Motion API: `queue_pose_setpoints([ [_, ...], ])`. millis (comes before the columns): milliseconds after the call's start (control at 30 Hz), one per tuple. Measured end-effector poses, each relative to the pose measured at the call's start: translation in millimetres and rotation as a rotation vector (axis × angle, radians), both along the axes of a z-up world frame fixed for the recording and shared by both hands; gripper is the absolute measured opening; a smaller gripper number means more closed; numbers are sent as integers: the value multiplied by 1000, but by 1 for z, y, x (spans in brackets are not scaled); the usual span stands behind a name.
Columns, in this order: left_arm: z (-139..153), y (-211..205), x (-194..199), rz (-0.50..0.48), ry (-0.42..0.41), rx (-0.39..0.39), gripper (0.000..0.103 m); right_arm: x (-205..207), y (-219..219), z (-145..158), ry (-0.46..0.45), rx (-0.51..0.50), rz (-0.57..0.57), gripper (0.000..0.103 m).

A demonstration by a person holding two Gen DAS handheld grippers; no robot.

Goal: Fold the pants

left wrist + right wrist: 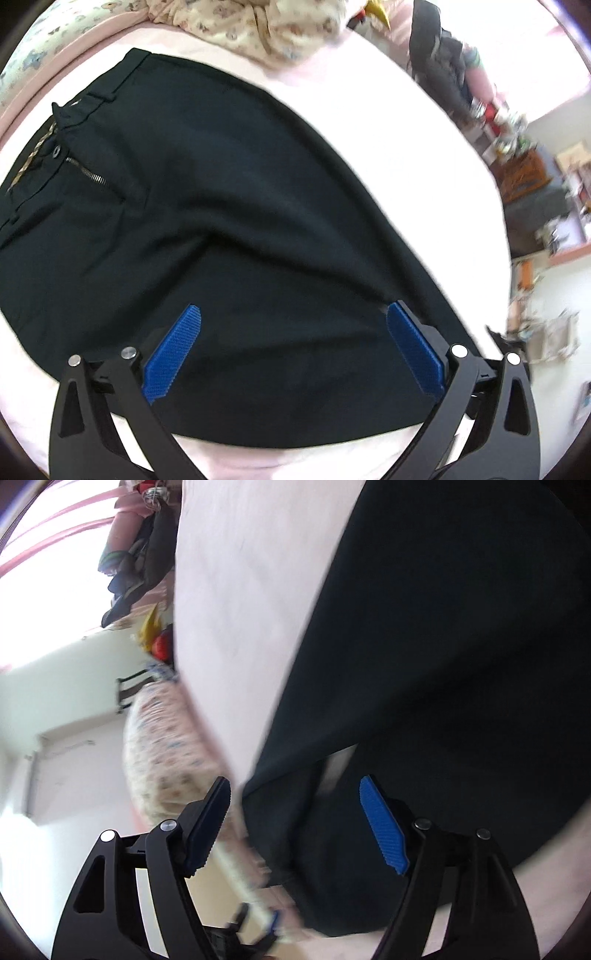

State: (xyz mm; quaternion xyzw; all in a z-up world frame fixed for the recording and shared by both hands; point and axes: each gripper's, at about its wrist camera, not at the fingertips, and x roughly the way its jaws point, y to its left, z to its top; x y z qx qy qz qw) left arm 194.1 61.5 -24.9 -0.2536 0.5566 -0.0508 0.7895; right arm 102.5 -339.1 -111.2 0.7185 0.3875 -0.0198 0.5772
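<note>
Dark pants (207, 221) lie spread on a pale pink bed (388, 140). Their waistband, button and open zipper are at the far left in the left wrist view. My left gripper (293, 321) is open, its blue pads (173, 354) just above the near part of the pants, nothing held. In the right wrist view the pants (443, 646) fill the right side, with a folded edge hanging near the bed's side. My right gripper (295, 790) is open over that edge, and its blue pad (382, 825) shows against the dark cloth.
A floral blanket (251, 26) is bunched at the far end of the bed. A floral bed skirt (166, 760) hangs along the bed's side. Cluttered shelves (528, 173) and hanging clothes (144, 550) stand beyond the bed. The other gripper (255, 926) shows low in the right wrist view.
</note>
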Motion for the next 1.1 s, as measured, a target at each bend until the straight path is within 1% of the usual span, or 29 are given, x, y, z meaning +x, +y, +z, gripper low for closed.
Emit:
queue_pose_setpoints([
  [33,2,4,2,8,-7,-11,101,16,14,-5,4,43,3,69],
  [100,3,8,1,16,-10,-5,101,49,46,-17,24,141,-7,62],
  [167,4,13,-6,27,-20,5,101,81,78,-25,43,214,-4,61],
  [233,6,23,-18,45,-60,10,101,107,98,-23,55,184,28,60],
  [267,7,27,-23,53,-73,18,101,119,106,-23,71,145,46,58],
  [300,8,32,-28,59,-85,27,101,125,114,-25,86,128,47,57],
  [333,8,39,-33,60,-91,27,101,134,117,-29,102,119,50,57],
  [367,7,47,-36,54,-86,17,101,143,121,-33,139,103,62,56],
  [433,5,62,-41,51,-71,15,101,151,126,-42,203,78,47,54],
  [467,6,68,-43,53,-67,22,101,154,127,-44,223,57,33,39],
  [500,6,78,-45,62,-66,28,101,156,127,-44,221,42,18,26],
  [533,7,84,-48,66,-70,22,101,160,124,-41,217,0,13,22],
  [567,8,91,-50,73,-77,9,101,159,121,-41,208,-33,18,12],
  [600,10,100,-50,81,-81,2,101,160,120,-41,208,-46,25,8],
  [633,11,101,-53,83,-83,-1,101,162,120,-42,212,-45,30,8],
  [700,12,105,-49,82,-77,-9,101,160,120,-48,244,9,24,8],
  [800,11,109,-39,89,-55,-53,101,156,129,-58,277,36,22,10],
  [867,13,111,-37,90,-66,-72,101,155,129,-59,285,57,-22,11],
  [900,13,111,-35,87,-71,-66,101,155,130,-60,282,65,-44,20],
  [933,15,110,-33,82,-79,-48,101,157,131,-61,280,63,-48,31],
  [967,16,111,-30,78,-82,-37,101,161,131,-61,275,48,-43,48],
  [1000,16,112,-26,71,-82,-31,101,164,131,-62,273,32,-32,44],
  [1033,16,112,-22,66,-80,-31,101,165,131,-60,265,1,-22,30],
  [1067,16,114,-18,62,-76,-30,101,164,130,-57,242,-21,-12,4],
  [1100,16,116,-10,63,-72,-31,101,163,129,-53,206,-40,9,4],
])
